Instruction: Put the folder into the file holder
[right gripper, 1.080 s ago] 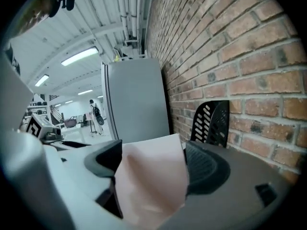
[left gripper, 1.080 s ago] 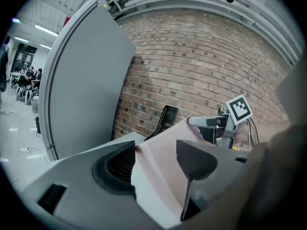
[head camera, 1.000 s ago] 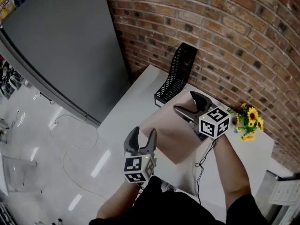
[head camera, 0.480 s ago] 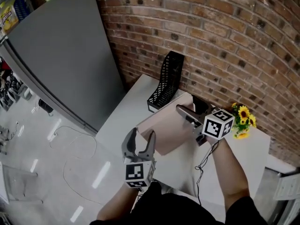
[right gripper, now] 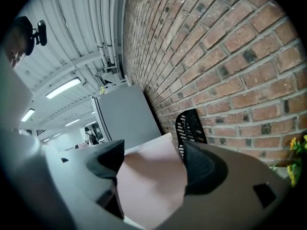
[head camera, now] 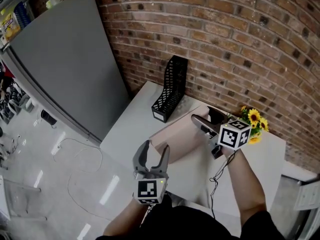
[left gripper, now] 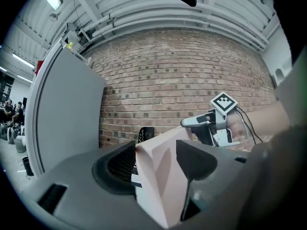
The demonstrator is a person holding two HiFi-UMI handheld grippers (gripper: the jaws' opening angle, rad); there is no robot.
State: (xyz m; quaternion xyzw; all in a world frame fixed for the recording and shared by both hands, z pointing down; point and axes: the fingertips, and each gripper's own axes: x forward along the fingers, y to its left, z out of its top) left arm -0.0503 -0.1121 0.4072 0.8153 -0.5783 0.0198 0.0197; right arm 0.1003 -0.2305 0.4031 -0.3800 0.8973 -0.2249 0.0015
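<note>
1. the left tongs (head camera: 155,145) clamped the near corner of the folder (head camera: 177,136), jaws wide across its thickness.
2. the file holder (head camera: 169,86) stood upright, apparently empty, at the worktop's (head camera: 134,126) far end by the brick wall (head camera: 225,44).
3. the folder was held tilted, seemingly clear of the worktop, near the file holder but not in it.
4. the right tongs (head camera: 202,113) had just been closing, wide, on the folder's far edge; slotting it in remained.

Right gripper (right gripper: 153,164), jaws just closing, clamps a pale pink paper folder (right gripper: 148,190) mid-frame; black mesh file holder (right gripper: 192,126) beyond
</note>
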